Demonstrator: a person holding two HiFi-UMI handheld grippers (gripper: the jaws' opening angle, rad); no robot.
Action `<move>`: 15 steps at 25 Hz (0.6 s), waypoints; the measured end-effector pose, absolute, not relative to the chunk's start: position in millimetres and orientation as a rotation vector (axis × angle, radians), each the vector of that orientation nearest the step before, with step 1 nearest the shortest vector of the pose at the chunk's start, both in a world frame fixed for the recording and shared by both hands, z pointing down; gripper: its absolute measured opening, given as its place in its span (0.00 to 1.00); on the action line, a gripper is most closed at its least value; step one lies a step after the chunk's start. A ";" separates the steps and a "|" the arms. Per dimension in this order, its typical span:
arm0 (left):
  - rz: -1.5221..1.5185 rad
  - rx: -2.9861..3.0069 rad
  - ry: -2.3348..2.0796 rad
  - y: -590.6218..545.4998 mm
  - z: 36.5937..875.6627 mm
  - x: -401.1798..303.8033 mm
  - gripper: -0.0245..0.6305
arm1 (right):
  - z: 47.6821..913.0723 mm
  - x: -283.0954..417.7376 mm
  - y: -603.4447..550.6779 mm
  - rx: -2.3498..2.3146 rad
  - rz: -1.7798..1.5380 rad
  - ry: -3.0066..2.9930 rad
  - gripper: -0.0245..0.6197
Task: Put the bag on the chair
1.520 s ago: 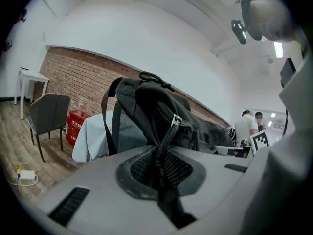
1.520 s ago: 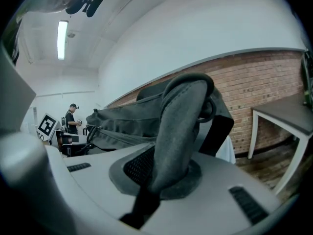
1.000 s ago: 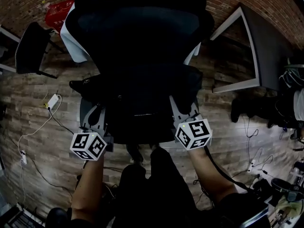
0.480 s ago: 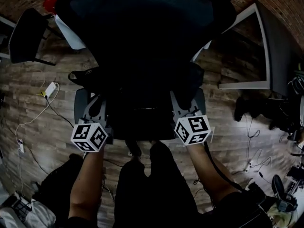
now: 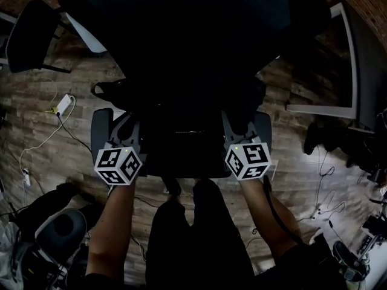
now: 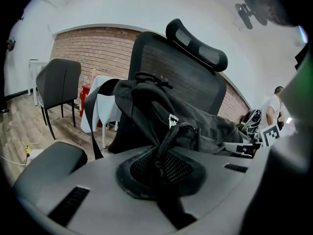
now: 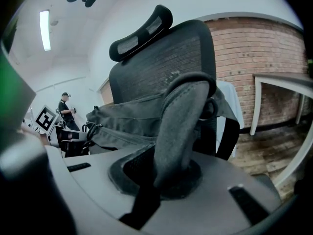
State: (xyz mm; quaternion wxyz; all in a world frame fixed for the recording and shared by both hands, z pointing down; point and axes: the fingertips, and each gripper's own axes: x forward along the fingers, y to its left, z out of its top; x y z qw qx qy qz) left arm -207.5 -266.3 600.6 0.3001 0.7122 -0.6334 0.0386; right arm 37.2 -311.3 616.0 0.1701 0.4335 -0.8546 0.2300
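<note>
The bag hangs between your two grippers, right in front of the backrest of the chair and over the seat. No view shows the seat itself, so you can't tell whether the bag's bottom has touched down.

Your left gripper is clamped on a thin strap, with the jaws nearly together and the webbing pinched between them. Your right gripper grips the padded shoulder strap the same way.

For the set-down, I'd lower both hands evenly so the bag doesn't tip to one side. Hold it centred and close to the backrest so it can't slide off the front edge. Wait until both straps go slack before you let the jaws part. A taut strap probably means the seat isn't carrying the weight yet.

In the head view, bag and chair merge into one black mass. Yet only that view shows both grippers at once, each just inside an armrest, so use it to check centring. The gripper views give you the grip and the bag's shape. The left gripper view alone shows the headrest clearly and a spare chair. The right gripper view alone shows the table.
</note>
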 end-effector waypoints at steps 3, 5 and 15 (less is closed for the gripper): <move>0.113 1.876 -1.680 -270.5 613.4 -210.2 0.08 | 630.3 34.9 -314.3 1.234 0.665 -2.417 0.09; 0.120 1.866 -1.679 -271.0 622.4 -213.1 0.08 | 639.3 31.9 -315.2 1.233 0.667 -2.409 0.09; 0.165 1.846 -1.657 -271.7 670.8 -213.9 0.08 | 686.1 31.5 -314.5 1.249 0.669 -2.355 0.09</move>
